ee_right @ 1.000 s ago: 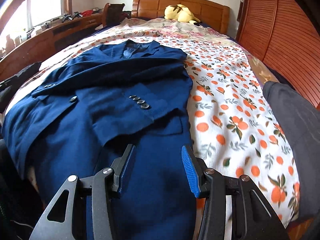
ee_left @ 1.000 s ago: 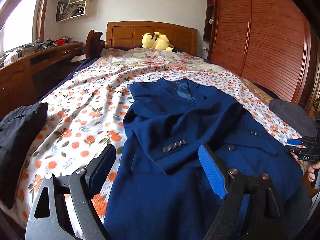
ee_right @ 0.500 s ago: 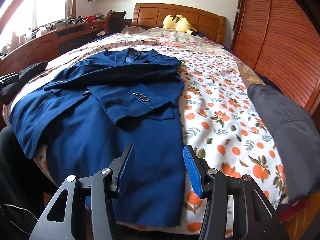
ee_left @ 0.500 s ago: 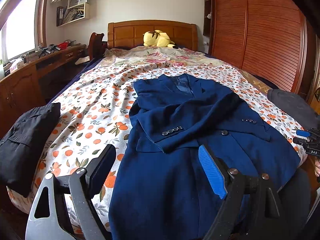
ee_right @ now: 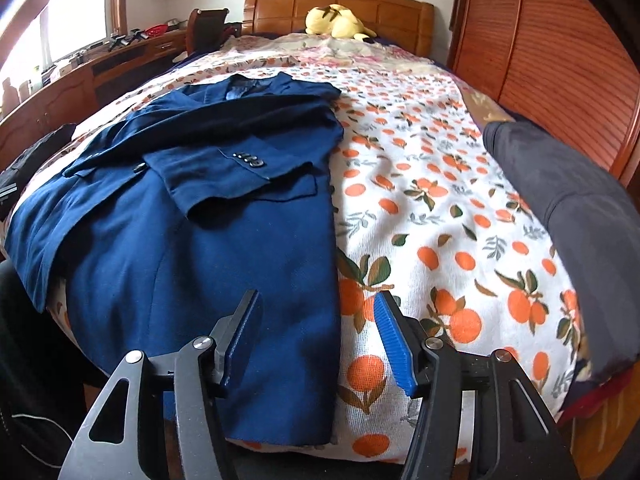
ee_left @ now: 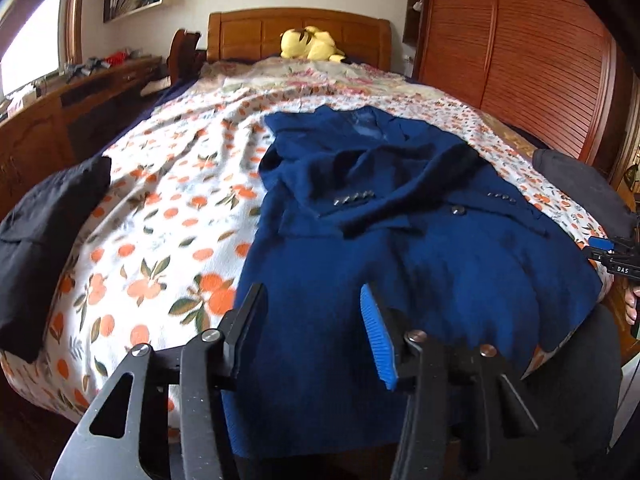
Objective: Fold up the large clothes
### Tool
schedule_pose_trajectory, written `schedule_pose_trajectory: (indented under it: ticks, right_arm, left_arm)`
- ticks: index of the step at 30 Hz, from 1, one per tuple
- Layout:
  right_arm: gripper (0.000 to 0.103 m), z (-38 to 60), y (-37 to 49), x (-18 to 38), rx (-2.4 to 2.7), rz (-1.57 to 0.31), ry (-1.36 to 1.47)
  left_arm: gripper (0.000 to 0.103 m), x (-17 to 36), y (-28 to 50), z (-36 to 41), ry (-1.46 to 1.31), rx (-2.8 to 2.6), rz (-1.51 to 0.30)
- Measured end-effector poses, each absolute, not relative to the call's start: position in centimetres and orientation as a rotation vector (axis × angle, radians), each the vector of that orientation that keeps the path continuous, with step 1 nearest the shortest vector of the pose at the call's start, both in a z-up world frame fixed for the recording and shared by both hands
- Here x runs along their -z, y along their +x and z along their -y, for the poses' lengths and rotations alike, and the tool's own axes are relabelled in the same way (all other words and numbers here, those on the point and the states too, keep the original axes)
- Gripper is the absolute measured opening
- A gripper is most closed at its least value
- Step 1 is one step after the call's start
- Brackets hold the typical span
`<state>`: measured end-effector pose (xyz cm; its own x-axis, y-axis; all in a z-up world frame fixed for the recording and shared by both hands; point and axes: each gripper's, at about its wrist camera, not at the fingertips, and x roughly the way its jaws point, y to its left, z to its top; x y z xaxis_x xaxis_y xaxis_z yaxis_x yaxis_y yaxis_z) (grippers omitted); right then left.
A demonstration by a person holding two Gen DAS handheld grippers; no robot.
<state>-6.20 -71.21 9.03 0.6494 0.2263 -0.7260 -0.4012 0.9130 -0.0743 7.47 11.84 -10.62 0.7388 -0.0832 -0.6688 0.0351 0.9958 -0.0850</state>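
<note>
Lying face up on the orange-print bedspread (ee_right: 432, 208), the blue jacket (ee_right: 208, 240) has both sleeves crossed over its chest and its hem draped off the foot of the bed at 6 o'clock. The left gripper (ee_left: 316, 332) is closing, the right gripper (ee_right: 320, 340) opening; neither has cloth between its jaws yet. The likely slip: a jaw pinches only the top layer or snags the bedspread, so the hem lifts unevenly and the crossed sleeves slide apart.
</note>
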Motion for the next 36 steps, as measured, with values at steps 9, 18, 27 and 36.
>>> schedule_pose_trajectory:
  ticks: [9,18,27,36]
  right_arm:
    - [0.059,70.3,-5.4,-7.8,-0.383,-0.83,-0.231]
    - [0.059,70.6,-4.9,-7.4,-0.402,-0.838,-0.228]
    - [0.059,70.6,-5.0,-7.3,-0.426,-0.864,-0.22]
    - [0.027,70.3,-5.4,-7.3,-0.509,-0.865,-0.203]
  left_arm:
    - [0.049,12.4,7.7,-13.1,-0.059,0.009,-0.802]
    - [0.049,13.7,6.9,-13.7,-0.051,0.003,-0.829]
    - [0.049,13.8,5.9,-13.9,-0.054,0.018,-0.848]
    - [0.034,14.2,5.6,-14.3,-0.105,0.058,-0.856]
